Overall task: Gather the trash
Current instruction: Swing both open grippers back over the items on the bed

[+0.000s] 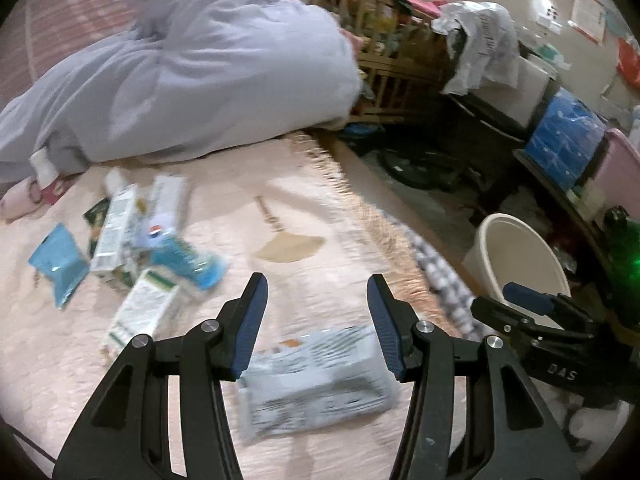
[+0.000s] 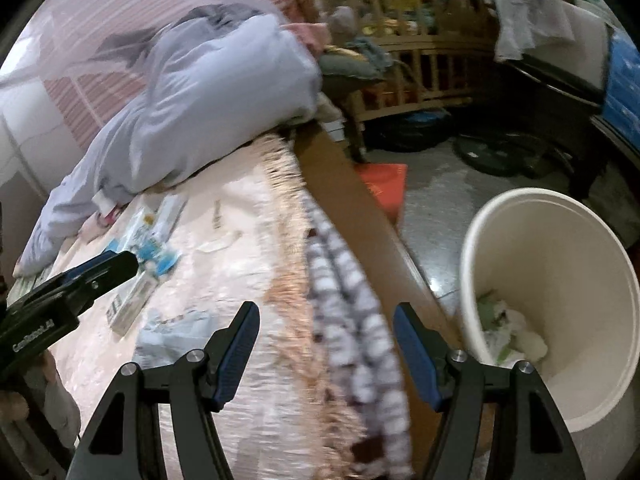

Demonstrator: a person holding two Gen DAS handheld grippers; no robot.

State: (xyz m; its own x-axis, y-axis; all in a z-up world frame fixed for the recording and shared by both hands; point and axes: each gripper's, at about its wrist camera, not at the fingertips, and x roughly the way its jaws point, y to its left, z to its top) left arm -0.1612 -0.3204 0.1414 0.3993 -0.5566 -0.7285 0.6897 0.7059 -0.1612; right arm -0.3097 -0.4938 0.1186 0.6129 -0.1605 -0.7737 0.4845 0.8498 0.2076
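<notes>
Bed strewn with wrappers | both your claws, left claw (image 1: 317,322) and right claw (image 2: 326,354), spread, empty | next: pinch grey packet (image 1: 316,380) at 6 o'clock, bin (image 2: 552,308) at 3 o'clock.

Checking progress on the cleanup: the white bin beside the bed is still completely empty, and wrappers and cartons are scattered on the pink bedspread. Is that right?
Not quite. The white bin is not empty: the right wrist view shows crumpled white and green trash at its bottom. The rest holds: the bin stands beside the bed, and wrappers and cartons lie scattered on the pink bedspread.
</notes>
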